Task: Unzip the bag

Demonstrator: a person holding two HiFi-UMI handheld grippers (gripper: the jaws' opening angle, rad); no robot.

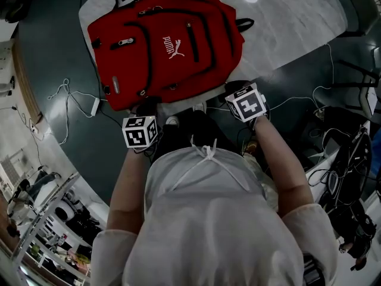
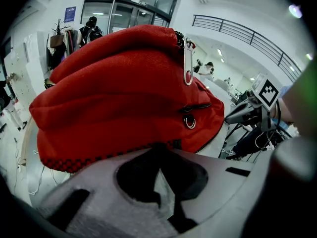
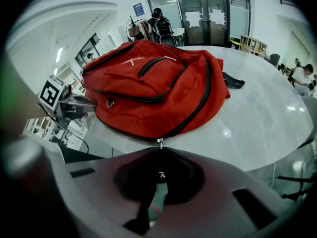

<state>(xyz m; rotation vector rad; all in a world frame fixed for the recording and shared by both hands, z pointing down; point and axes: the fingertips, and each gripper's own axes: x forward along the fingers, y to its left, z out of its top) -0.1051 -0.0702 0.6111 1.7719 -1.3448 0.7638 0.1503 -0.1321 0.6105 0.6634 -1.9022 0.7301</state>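
Note:
A red backpack [image 1: 166,46] with black zips lies flat on a round white marble table [image 1: 297,16]. My left gripper [image 1: 146,108] is at the bag's near left edge, and in the left gripper view its jaws [image 2: 158,150] are shut on the bag's lower edge with the black checked trim [image 2: 99,157]. My right gripper [image 1: 236,89] is at the near right corner. In the right gripper view its jaws [image 3: 159,155] are shut on the small metal zipper pull [image 3: 159,143] of the long black zip [image 3: 198,103], which looks closed. A silver pull [image 2: 188,63] hangs on a side pocket.
The bag's black strap [image 3: 233,81] lies on the table beyond it. White cables [image 1: 65,100] trail on the dark floor at the left. Chairs and cabling [image 1: 351,159] crowd the right. The table's near edge sits just under both grippers.

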